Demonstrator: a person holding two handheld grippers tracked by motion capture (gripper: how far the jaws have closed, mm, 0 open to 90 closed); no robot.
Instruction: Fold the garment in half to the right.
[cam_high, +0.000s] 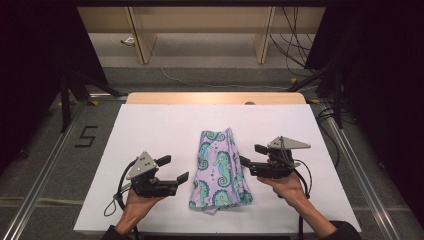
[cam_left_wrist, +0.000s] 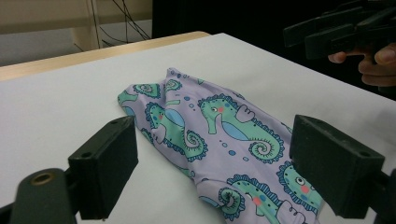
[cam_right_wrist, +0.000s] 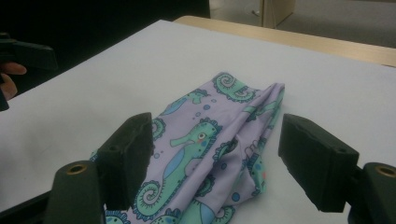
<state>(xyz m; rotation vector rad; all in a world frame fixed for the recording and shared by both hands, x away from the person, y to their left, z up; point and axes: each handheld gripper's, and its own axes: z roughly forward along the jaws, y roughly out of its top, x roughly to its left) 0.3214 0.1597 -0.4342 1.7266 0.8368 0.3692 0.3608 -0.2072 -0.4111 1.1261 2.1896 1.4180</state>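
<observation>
A folded lilac cloth with teal seahorses (cam_high: 219, 168) lies in the middle of the white table (cam_high: 150, 130), long side running away from me. My left gripper (cam_high: 176, 170) is open just left of the cloth's near half, jaws toward it and apart from it. My right gripper (cam_high: 252, 154) is open just right of the cloth, jaws pointing left at its edge. In the left gripper view the cloth (cam_left_wrist: 219, 135) lies ahead between the open jaws, with the other gripper (cam_left_wrist: 336, 30) beyond. In the right gripper view the cloth (cam_right_wrist: 210, 149) lies between the open jaws.
The table's wooden far edge (cam_high: 215, 97) borders grey floor with cables and shelf legs (cam_high: 142, 40). Metal rails (cam_high: 45, 170) run along both sides of the table. A "5" marking (cam_high: 86, 136) is on the floor at left.
</observation>
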